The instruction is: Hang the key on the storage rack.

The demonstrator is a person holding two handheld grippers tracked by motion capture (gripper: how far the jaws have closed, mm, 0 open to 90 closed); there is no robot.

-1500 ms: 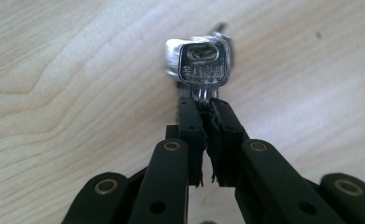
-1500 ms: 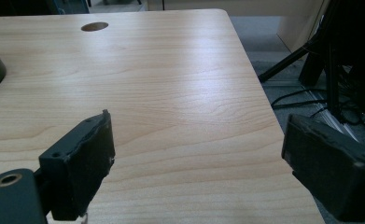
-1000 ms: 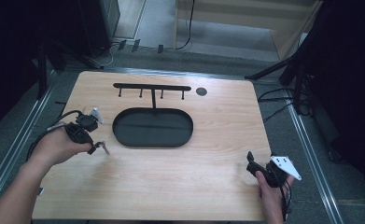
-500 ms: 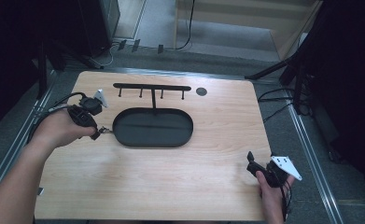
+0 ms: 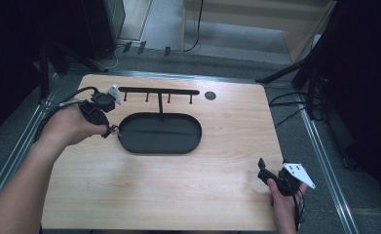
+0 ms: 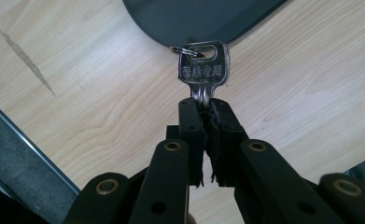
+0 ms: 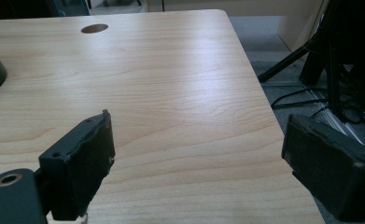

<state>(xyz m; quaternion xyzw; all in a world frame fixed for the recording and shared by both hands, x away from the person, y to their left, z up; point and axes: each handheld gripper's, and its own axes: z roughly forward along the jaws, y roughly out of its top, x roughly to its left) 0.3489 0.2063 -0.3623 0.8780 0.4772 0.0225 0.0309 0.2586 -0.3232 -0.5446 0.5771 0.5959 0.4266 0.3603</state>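
Wooden tabletop is carrying a black oval tray and, behind it, a black hook rack. Keys are being pinched by their blades between the closed jaws of the left gripper, just beside the tray's left end. Pickup appears complete; hanging the ring on a hook is judged to be remaining. Right gripper is resting near the table's right corner, jaws spread and empty.

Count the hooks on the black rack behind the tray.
4. All hang in a row under the bar of the rack, at the far side of the table: far left, left of the post, right of it, far right.
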